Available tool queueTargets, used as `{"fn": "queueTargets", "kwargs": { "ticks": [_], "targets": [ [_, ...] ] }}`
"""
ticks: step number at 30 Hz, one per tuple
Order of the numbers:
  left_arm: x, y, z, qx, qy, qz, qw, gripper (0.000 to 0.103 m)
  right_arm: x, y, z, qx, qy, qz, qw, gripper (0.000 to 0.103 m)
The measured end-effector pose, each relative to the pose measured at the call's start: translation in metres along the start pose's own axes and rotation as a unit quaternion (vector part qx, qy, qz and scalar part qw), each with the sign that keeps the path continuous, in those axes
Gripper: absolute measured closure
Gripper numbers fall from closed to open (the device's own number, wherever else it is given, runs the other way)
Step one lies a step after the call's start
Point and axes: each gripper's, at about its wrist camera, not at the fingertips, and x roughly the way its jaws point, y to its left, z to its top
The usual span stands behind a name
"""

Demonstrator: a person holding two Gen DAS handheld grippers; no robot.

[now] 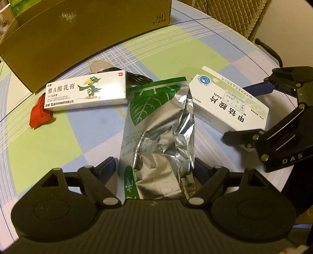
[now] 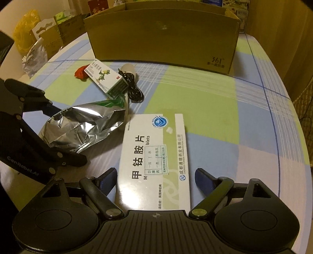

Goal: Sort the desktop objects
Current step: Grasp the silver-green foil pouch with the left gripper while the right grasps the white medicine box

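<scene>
A silver foil bag [image 1: 156,132] with green leaf print lies on the checked tablecloth. My left gripper [image 1: 154,168] is open, one finger on each side of the bag's near end. In the right wrist view the bag [image 2: 84,127] sits between those same fingers of the left gripper [image 2: 70,133]. A white tablet box [image 2: 154,156] lies flat between the fingers of my open right gripper [image 2: 154,175]. In the left wrist view the right gripper [image 1: 235,113] straddles that box [image 1: 228,99]. Whether the fingers touch either object, I cannot tell.
A white ointment box with a green bird [image 1: 86,91] lies farther back, on a red wrapper [image 1: 39,113], a black cable [image 2: 133,89] and a white oval object [image 2: 128,68]. A large cardboard box [image 2: 162,39] stands at the table's far side. A chair [image 1: 234,15] stands beyond.
</scene>
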Motion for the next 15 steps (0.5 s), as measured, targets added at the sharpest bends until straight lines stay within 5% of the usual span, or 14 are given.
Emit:
{"fn": "queueTargets", "kwargs": {
  "ticks": [5, 9, 15],
  "targets": [
    [-0.002, 0.001, 0.001, 0.004, -0.003, -0.006, 1.0000, 0.034, 0.003, 0.001, 0.001, -0.001, -0.009, -0.007, 1.000, 0.020],
    [-0.008, 0.005, -0.002, -0.010, -0.007, -0.008, 0.9999, 0.049, 0.002, 0.001, 0.001, -0.007, -0.017, -0.017, 1.000, 0.034],
    [-0.008, 0.007, -0.002, -0.013, -0.001, -0.013, 0.9998, 0.045, 0.002, 0.004, 0.000, -0.009, -0.021, -0.019, 1.000, 0.034]
  ]
}}
